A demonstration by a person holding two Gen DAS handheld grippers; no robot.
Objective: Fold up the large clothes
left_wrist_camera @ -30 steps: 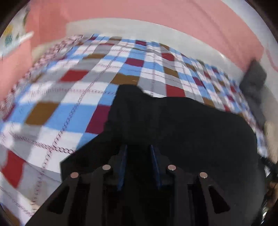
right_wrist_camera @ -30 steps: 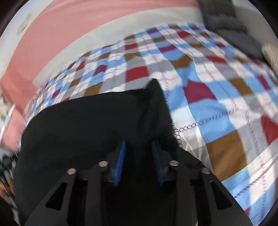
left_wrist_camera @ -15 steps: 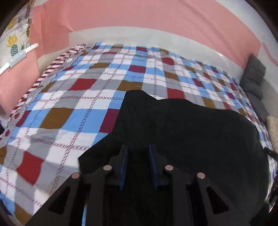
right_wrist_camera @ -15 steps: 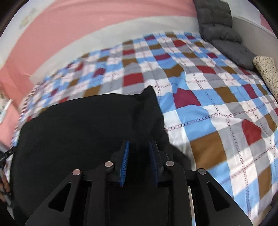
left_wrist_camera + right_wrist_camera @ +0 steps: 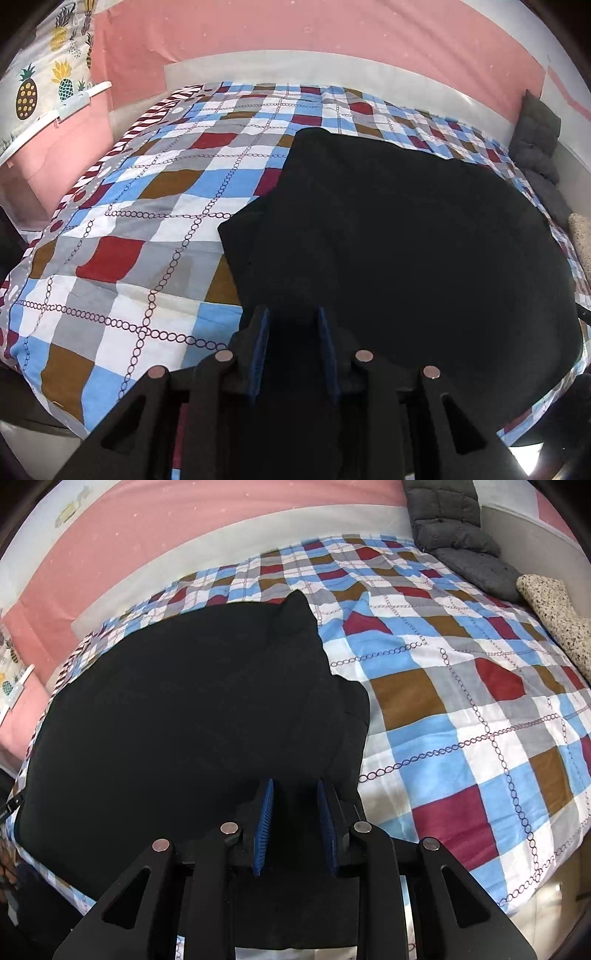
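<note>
A large black garment [image 5: 406, 229] lies spread over the checked bedspread [image 5: 155, 236], one pointed corner far up the bed. In the left wrist view its near left edge runs in between the blue pads [image 5: 258, 350] of my left gripper [image 5: 291, 317]. My right gripper [image 5: 293, 790] has the near right edge of the same garment [image 5: 184, 709] between its blue pads [image 5: 264, 827], with cloth hanging below the fingers. Both pairs of jaws are opening slightly, the cloth still filling the gap. A sleeve sticks out on each side.
A pink wall [image 5: 295, 33] and a pale headboard strip run behind the bed. Grey cushions [image 5: 458, 535] and a speckled pillow [image 5: 554, 609] lie at the far right corner. A pineapple-print curtain [image 5: 40, 74] hangs at the left. The bed's near edge [image 5: 517, 904] is just below the grippers.
Both grippers have drawn back toward the bed's near edge, cloth still in them. The garment now lies longer and flatter, and more of the bedspread and room shows.
</note>
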